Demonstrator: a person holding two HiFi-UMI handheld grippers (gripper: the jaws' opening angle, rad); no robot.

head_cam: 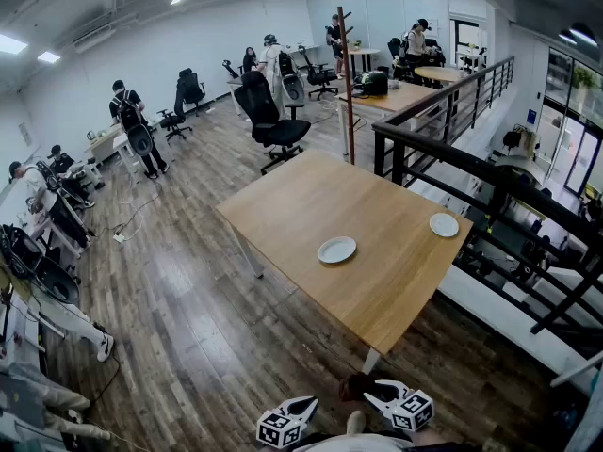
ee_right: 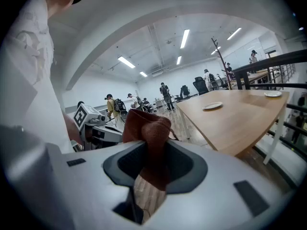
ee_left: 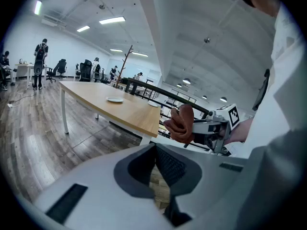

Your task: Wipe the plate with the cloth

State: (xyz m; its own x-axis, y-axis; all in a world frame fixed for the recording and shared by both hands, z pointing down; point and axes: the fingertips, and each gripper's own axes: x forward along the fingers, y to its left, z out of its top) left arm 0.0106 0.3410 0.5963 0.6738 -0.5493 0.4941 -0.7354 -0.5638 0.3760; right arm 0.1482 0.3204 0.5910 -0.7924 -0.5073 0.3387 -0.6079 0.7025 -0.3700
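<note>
Pinching a crumpled rust-brown cloth, the right gripper sits beside the closed left gripper.

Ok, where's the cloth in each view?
Head view: cloth at bottom centre, in front of the right tongs.
Left gripper view: cloth right of centre, beside the table corner.
Right gripper view: cloth at centre, clamped in the tongs.
Shared landmark: the table.

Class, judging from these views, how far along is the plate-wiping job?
Done: the right gripper clamps the cloth. In hand: it is held short of the table; the left gripper is shut, empty. Left: reaching the nearer plate and wiping it.
</note>
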